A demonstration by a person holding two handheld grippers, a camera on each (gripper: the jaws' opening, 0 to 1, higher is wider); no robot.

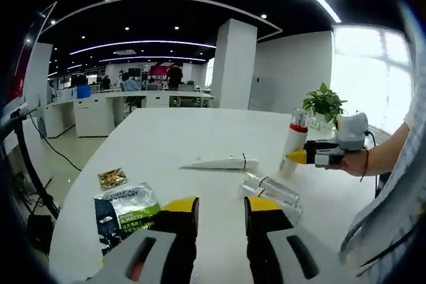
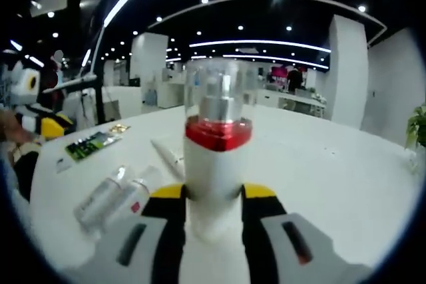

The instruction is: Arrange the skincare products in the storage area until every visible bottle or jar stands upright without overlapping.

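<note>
White pump bottle (image 2: 214, 164) stands pinched in right claw (image 2: 214, 197), base hidden; left claw (image 1: 221, 212) gapes empty.

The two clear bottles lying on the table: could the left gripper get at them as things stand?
Probably yes. The two clear bottles lie just beyond the left gripper, a little to its right, with bare table between. Its jaws stand apart and hold nothing. The right gripper is farther off, closed on the white pump bottle.

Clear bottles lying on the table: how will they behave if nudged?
The two clear bottles lie on their sides on the smooth white table, so they will probably roll if nudged sideways. They look cylindrical and glossy, so likely slippery in the left tongs.
</note>
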